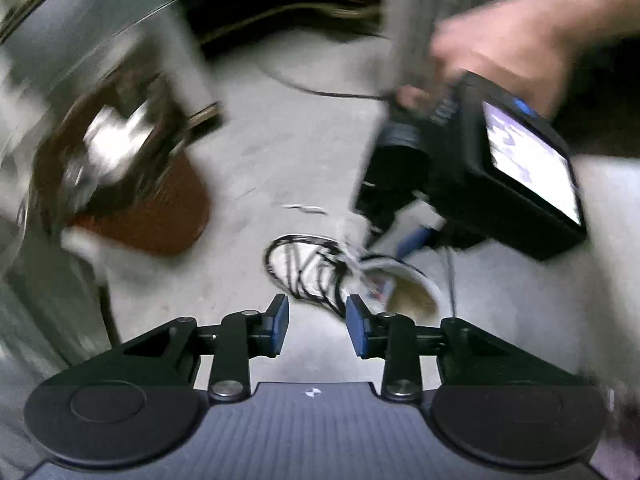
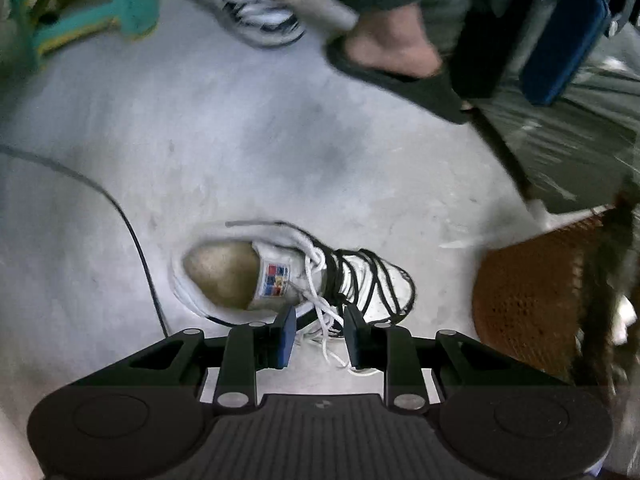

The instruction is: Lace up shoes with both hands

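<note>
I am hovering both hand-held grippers, the left gripper and right gripper, open and empty over the white sneaker on the concrete floor, and closing on its loose white lace ends seems the call.

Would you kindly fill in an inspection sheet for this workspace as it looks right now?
Surface: grey concrete floor, scuffed.
Job's things: white shoe with black lace crisscrossed and loose white lace.
Clutter: second shoe; orange basket; teal object.
Grippers: left gripper open, empty; right gripper open, astride the white lace.
Cables: black cable beside the shoe.
Surroundings: sandalled foot; hand.
</note>
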The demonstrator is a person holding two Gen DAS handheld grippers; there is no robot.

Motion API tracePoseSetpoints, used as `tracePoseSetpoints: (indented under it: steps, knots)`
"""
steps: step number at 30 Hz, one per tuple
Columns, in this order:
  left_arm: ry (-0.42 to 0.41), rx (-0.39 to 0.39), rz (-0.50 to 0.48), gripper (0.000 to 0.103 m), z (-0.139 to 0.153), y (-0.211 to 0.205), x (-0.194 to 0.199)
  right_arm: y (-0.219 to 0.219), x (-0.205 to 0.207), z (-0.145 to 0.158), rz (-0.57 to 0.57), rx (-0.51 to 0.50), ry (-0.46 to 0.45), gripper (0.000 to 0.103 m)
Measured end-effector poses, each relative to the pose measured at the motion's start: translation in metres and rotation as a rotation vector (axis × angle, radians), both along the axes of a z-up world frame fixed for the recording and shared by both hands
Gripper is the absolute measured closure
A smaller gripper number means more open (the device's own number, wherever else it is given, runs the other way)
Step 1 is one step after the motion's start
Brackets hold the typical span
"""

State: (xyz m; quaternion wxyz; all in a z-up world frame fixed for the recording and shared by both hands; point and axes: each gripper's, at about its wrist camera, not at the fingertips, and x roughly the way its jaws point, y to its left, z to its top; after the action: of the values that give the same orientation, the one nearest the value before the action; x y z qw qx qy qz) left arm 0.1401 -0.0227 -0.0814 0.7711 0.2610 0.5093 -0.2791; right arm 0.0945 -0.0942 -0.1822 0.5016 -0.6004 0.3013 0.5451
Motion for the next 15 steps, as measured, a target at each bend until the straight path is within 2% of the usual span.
tracePoseSetpoints:
  steps: [2,4,8,11,15]
  knots:
    - [-0.055,0.011,0.147,0.069,-0.038,0.000,-0.005,0.001,0.008,-0.014,0.035,-0.028,0.015,0.075]
    - [-0.074,-0.023,0.274,0.067,-0.079,0.000,-0.023,0.000,0.017,-0.023,0.041,-0.035,0.029,0.076]
    - [-0.037,-0.183,0.547,0.068,-0.128,0.008,-0.062,0.004,0.035,-0.028,-0.020,0.005,0.074,0.076]
    - [0.018,-0.265,0.633,0.068,-0.148,0.005,-0.075,0.007,0.039,-0.035,-0.026,0.000,0.113,0.077]
    - [0.012,-0.272,0.632,0.068,-0.150,-0.002,-0.070,0.005,0.037,-0.045,-0.026,-0.005,0.157,0.080]
